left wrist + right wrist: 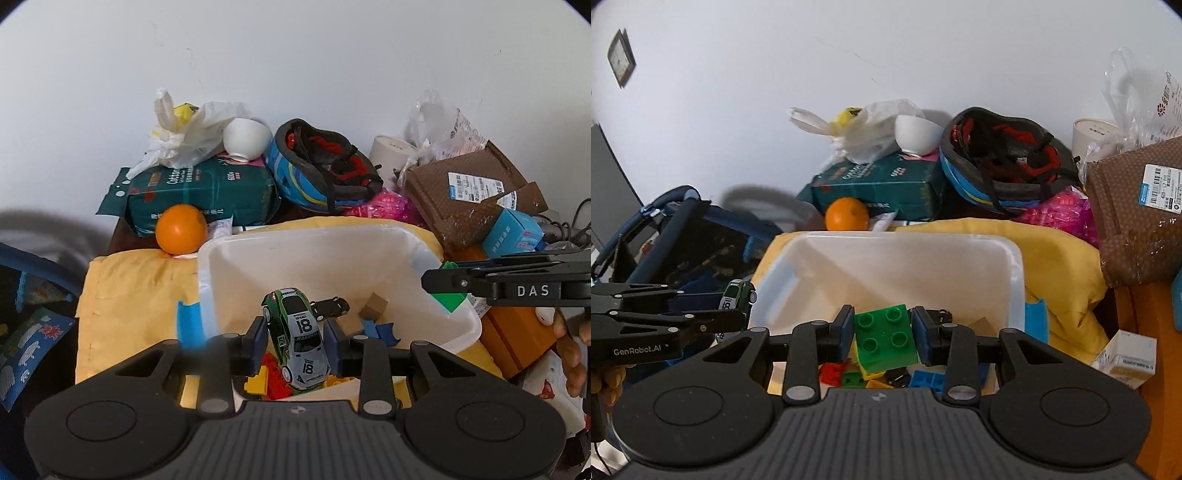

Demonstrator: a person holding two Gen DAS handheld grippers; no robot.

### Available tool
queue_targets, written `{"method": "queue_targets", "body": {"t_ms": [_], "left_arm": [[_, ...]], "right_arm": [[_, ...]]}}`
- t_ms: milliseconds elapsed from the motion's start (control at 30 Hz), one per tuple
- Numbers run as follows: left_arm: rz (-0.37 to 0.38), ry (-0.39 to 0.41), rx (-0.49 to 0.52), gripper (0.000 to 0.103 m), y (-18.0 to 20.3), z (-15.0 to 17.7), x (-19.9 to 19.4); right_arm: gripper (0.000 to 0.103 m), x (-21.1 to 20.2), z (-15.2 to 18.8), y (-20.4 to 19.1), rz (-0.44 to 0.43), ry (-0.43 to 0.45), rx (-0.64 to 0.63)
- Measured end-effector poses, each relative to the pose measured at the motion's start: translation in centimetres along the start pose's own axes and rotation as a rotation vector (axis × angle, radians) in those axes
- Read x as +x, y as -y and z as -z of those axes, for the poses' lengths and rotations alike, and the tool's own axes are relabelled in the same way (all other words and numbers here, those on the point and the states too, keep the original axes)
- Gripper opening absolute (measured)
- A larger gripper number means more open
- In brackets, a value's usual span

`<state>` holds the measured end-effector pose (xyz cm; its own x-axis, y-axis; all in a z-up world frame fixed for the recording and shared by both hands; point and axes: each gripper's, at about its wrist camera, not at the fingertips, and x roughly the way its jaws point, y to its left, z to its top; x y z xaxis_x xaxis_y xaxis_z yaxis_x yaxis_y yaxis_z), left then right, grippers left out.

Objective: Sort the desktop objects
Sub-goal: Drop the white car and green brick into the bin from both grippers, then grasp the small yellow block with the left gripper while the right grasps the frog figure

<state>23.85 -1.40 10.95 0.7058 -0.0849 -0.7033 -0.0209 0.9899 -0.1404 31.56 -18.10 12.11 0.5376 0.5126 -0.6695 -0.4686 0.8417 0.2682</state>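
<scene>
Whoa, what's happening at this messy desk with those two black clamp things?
A person is sorting toys with a hand-held gripper in each hand. The left gripper has its jaws shut on a green and white toy car; the right gripper has its jaws shut on a green building block. Both hang over a white plastic bin that already holds other blocks and a small black car.

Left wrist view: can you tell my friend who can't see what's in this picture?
The left gripper holds a green and grey toy car in its jaws above a white bin with blocks inside. Behind sit an orange, a helmet and a cardboard box. The right gripper reaches in holding a green block.
</scene>
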Motion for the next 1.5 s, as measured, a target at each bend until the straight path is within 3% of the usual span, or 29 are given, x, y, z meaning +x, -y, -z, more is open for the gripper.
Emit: {"method": "queue_targets", "body": {"t_ms": [100,133,200,233,400,533,667,800,900,933,1033,1200,1300,1367,1400,1500], "left_arm": [[-0.012,-0.004,0.0,0.04,0.2,-0.2,0.6],[-0.019,0.006,0.0,0.054,0.2,-0.2,0.7],[-0.067,0.028,0.013,0.064,0.3,0.4,0.4],[-0.079,0.039,0.023,0.064,0.3,0.9,0.2],[-0.058,0.077,0.056,0.064,-0.5,5.6,-1.8],[-0.083,0.049,-0.036,0.064,-2.0,11.8,-2.8],[-0.105,-0.043,-0.058,0.064,-2.1,16.7,-1.8],[-0.075,-0.072,-0.004,0.064,-0.5,18.2,-1.0],[-0.05,-0.073,0.01,0.064,0.1,18.0,-0.6],[-0.048,-0.074,0.006,0.064,0.2,18.2,-0.5],[-0.028,-0.087,0.018,0.064,1.4,18.3,0.3],[0.026,-0.113,0.085,0.064,5.1,17.8,3.5],[0.036,-0.14,0.11,0.056,6.9,17.6,5.4],[0.048,-0.158,0.116,0.039,7.6,17.6,6.3],[0.053,-0.167,0.123,0.024,7.7,17.5,6.5],[0.044,-0.156,0.138,0.024,7.5,17.6,6.0]], "right_arm": [[0.038,0.3,-0.1,0.2,0.015,-0.012,0.002],[0.04,0.5,-0.2,0.4,0.018,-0.017,0.007],[0.058,0.9,-0.2,0.5,0.047,-0.014,0.006],[0.066,0.9,-0.2,0.7,0.056,-0.001,0.006],[0.065,-1.5,1.8,0.3,0.02,0.07,-0.024],[0.065,-3.7,7.1,-1.6,-0.026,0.071,-0.076],[0.061,-2.0,15.3,-4.1,-0.051,-0.075,-0.137],[0.054,1.2,21.1,-6.5,-0.059,-0.202,-0.184],[0.043,2.8,22.2,-7.4,-0.057,-0.23,-0.19],[0.034,3.0,22.2,-7.5,-0.056,-0.224,-0.198],[0.034,2.2,21.7,-7.2,-0.049,-0.185,-0.221],[0.034,0.0,21.0,-3.6,0.003,-0.159,-0.141],[0.034,-1.1,20.9,-1.1,0.045,-0.16,-0.08],[0.034,-1.9,20.9,0.1,0.066,-0.156,-0.059],[0.034,-2.2,20.9,0.5,0.071,-0.152,-0.051],[0.035,-3.1,20.6,1.4,0.081,-0.137,-0.028]]}}
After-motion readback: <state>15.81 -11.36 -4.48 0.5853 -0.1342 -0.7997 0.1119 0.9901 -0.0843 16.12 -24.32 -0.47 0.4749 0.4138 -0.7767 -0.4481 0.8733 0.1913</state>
